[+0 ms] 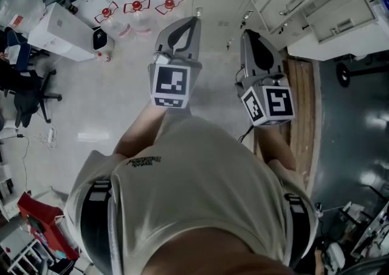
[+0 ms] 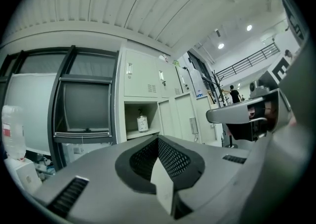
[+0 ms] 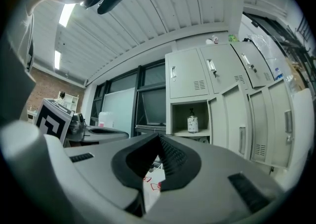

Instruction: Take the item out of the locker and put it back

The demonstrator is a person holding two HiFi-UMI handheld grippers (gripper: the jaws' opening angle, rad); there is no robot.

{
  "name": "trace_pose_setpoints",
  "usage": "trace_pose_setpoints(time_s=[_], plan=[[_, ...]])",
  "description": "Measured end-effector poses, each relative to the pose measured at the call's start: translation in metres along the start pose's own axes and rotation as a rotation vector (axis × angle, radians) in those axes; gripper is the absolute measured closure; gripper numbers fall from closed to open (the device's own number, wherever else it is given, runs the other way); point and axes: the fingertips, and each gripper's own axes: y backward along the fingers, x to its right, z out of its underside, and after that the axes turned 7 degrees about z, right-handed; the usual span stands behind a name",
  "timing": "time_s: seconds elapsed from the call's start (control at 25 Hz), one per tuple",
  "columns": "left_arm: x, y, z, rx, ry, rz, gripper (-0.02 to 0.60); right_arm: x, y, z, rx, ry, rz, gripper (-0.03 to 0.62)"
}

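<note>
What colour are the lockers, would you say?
The lockers are pale grey, clearest in the right gripper view.

Cool, flat indoor light; fisheye bending in both gripper views.
From my head the pale floor (image 1: pixel 103 104) is evenly lit with only soft shadows; the dark floor (image 1: pixel 358 146) at right carries a white glare patch; in the left gripper view round ceiling lamps (image 2: pixel 220 46) burn bright far off; in the right gripper view a strip light (image 3: pixel 64 14) is blown out; both views have black corners and curved lockers (image 3: pixel 190 80); my left gripper (image 2: pixel 158 140) and right gripper (image 3: pixel 159 138) sit close, soft and unfocused.
</note>
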Motion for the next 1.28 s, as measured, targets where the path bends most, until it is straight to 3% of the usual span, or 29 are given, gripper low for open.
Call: trace_pose_setpoints(time_s=[0.8, 1.28], plan=[[-0.102, -0.158, 0.036, -0.046, 0.008, 0.147, 0.568, 0.047, -0.182, 0.013, -0.017, -0.036, 0.119, 0.591], [-0.116, -0.211, 0.034, -0.017, 0.009, 0.296, 0.568, 0.060, -0.242, 0.007, -0.002, -0.013, 0.212, 0.591]])
